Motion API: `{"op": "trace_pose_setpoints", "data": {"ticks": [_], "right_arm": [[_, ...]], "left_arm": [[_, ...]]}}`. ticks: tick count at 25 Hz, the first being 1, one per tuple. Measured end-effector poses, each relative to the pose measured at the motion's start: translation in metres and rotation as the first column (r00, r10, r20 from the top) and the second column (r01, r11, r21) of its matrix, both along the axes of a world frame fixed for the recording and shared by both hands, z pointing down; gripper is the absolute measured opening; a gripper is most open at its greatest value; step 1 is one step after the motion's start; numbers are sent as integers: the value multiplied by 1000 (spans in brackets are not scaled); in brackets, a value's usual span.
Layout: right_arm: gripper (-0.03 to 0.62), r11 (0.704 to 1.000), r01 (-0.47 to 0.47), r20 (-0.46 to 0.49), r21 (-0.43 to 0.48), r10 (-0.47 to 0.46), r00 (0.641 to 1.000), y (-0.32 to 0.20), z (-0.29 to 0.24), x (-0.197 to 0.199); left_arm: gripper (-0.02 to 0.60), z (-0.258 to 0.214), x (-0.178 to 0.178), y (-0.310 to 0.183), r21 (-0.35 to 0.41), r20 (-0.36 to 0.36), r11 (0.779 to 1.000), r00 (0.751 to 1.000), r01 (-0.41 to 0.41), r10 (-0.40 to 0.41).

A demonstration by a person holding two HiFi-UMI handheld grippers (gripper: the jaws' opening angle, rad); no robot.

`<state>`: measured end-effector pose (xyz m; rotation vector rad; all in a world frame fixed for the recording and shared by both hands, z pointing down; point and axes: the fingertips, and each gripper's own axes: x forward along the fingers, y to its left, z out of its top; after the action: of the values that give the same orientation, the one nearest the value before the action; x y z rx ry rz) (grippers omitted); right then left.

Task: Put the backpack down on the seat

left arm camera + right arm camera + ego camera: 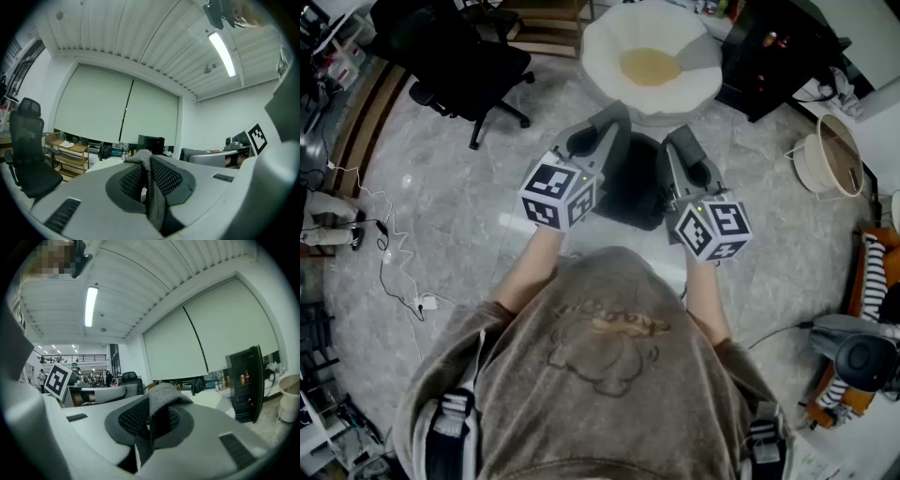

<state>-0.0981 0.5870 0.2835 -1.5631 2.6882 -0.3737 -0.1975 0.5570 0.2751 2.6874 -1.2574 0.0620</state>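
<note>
A black backpack [633, 187] hangs between my two grippers above the grey marble floor. My left gripper [609, 127] is shut on a grey fabric strap [153, 187] of the backpack, which stands pinched between its jaws [147, 190]. My right gripper [680, 141] is shut on another grey strap [161, 397], folded over between its jaws [151, 425]. The seat, a round white chair with a tan cushion [652, 66], stands just beyond the backpack. Most of the backpack is hidden in both gripper views.
A black office chair [459, 56] stands at the far left and a black cabinet [769, 52] to the right of the seat. A pale basket [830, 159] lies at the right. Cables [394, 272] trail over the floor at the left.
</note>
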Motion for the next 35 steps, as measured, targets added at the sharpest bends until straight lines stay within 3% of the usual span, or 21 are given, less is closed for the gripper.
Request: {"op": "trace_pose_setpoints", "data": {"ticks": [10,21,35], "right_arm": [[29,1000,0,18,-29,0,1000,-4,5,20],[29,994,102,38,-33,-100,994,-19,4,43],[29,997,74,34,-26,-73,997,-104,15,72]], "left_arm": [[35,3,21,-1,-26,10,1000,1000,-11,11],[35,2,44,-14,-17,-24,998,998,63,-63],[35,15,76,-100,-26,-21,999,1000,18,-19]]}}
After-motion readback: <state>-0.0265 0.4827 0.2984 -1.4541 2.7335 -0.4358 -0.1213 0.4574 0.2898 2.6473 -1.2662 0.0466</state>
